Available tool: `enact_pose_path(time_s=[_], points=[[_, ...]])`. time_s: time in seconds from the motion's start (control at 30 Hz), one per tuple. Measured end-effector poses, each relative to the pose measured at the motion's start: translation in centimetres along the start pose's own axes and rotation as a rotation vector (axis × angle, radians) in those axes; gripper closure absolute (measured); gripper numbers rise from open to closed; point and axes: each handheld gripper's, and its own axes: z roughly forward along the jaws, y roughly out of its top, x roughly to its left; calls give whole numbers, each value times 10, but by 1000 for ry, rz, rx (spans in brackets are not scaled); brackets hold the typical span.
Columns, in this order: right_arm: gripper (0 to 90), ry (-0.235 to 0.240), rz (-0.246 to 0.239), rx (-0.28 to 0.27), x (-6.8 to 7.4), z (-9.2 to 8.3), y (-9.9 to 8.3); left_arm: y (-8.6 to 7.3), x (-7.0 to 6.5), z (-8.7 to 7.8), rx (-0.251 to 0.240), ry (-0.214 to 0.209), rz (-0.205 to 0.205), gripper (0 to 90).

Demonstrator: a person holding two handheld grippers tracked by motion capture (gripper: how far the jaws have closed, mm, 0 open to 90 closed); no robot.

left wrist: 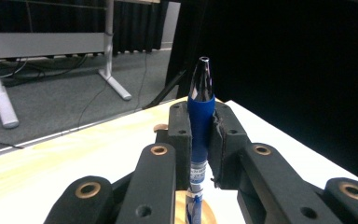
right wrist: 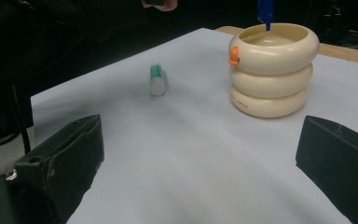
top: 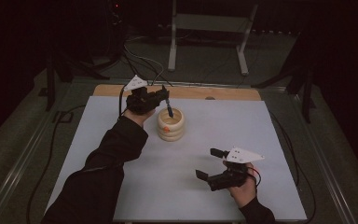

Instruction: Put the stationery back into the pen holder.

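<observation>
My left gripper (top: 167, 101) is shut on a blue pen (top: 169, 110), which hangs point down over the mouth of a cream pot of stacked rings (top: 171, 124) with a small orange knob. In the left gripper view the jaws clamp the pen (left wrist: 200, 109) upright, and the pot's rim (left wrist: 209, 215) shows below. My right gripper (top: 206, 163) rests near the front right of the table, open with nothing between its jaws. In the right gripper view, a green-capped marker (right wrist: 157, 80) lies on the sheet to the left of the pot (right wrist: 272, 70), and the pen's end (right wrist: 265, 11) dips into the pot's mouth.
A white sheet (top: 121, 186) covers the table, with a wooden strip (top: 233, 93) bare along the far edge. Beyond it stand a metal frame (top: 242, 46) and dark stands, and cables trail across the floor.
</observation>
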Motion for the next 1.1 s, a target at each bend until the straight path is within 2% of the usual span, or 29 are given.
enact_pose_path(time_s=[0.13, 0.33, 0.7, 0.9, 1.03, 1.07, 1.1], points=[[11, -2, -1, 3, 0, 0, 0, -3, 1, 4, 4, 6, 8, 809], [11, 3, -2, 1, 0, 0, 0, -8, 4, 10, 3, 10, -8, 808], [11, 3, 5, 2, -1, 0, -1, -17, 7, 18, 35, 13, -12, 808], [11, 4, 6, 2, -1, 0, -1, -23, 9, 23, 64, 17, -16, 807], [11, 6, 8, 4, -1, 0, -1, -26, 10, 27, 103, 14, -23, 806], [11, 8, 10, 4, -1, 0, -1, -28, 10, 29, 125, 16, -21, 806], [11, 8, 10, 4, -1, 0, -1, -28, 10, 29, 125, 16, -21, 806]])
